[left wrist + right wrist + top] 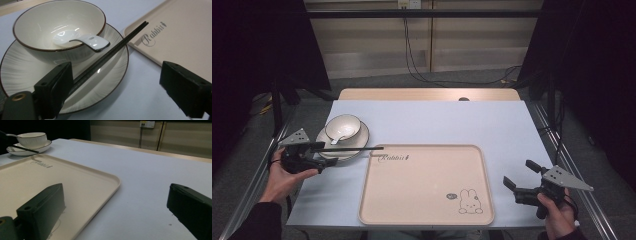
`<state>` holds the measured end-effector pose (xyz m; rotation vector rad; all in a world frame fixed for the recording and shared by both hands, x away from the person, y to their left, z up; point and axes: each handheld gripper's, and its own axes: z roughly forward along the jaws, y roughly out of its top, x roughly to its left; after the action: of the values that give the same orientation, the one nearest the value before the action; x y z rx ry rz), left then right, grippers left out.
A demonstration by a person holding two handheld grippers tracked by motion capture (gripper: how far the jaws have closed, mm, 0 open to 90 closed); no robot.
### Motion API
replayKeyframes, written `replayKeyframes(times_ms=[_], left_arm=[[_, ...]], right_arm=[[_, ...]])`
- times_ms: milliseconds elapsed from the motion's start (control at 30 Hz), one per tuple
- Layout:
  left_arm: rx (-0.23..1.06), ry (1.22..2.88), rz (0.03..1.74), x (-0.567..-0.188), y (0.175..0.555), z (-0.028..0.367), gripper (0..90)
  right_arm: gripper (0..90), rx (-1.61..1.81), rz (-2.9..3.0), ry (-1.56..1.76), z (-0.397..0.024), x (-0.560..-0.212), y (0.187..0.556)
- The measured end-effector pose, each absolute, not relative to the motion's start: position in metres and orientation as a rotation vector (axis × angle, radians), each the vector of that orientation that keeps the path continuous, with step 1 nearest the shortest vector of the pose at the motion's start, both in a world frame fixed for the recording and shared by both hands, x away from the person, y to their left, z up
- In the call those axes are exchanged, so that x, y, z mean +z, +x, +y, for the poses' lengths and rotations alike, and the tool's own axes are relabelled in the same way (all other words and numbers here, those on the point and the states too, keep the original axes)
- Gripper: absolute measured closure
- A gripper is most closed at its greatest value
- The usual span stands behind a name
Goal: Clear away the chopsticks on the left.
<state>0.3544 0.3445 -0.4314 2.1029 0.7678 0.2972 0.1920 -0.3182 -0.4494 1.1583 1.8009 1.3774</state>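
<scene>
A white bowl with a dark rim stands on a matching plate at the table's left. A white spoon lies in the bowl, its handle over the rim. Black chopsticks lie across the plate, tips reaching the corner of the beige tray. My left gripper is open at the plate's near edge, its left jaw beside the chopsticks' thick end. My right gripper is open and holds nothing, just right of the tray.
The tray carries the word "Rabbit" and a small rabbit drawing, and nothing lies on it. The pale table cover stretches bare behind the tray. Metal rails run along both table sides. Cables hang at the back wall.
</scene>
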Motion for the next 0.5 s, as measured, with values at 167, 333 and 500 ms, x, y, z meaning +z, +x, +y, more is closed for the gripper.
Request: replayKeyframes(times_ms=[167,333,500], left_arm=[[0.344,2.138,0.695,-0.441,0.363,0.344,33.3],[0.357,2.175,0.692,-0.444,0.368,0.344,48.6],[0.384,2.186,0.702,-0.449,0.374,0.347,52.1]], right_arm=[[1.1,1.377,1.800,1.159,-0.318,-0.449,0.192],[1.1,1.379,1.800,1.160,-0.318,-0.450,0.192],[1.2,1.383,1.799,1.162,-0.318,-0.450,0.192]])
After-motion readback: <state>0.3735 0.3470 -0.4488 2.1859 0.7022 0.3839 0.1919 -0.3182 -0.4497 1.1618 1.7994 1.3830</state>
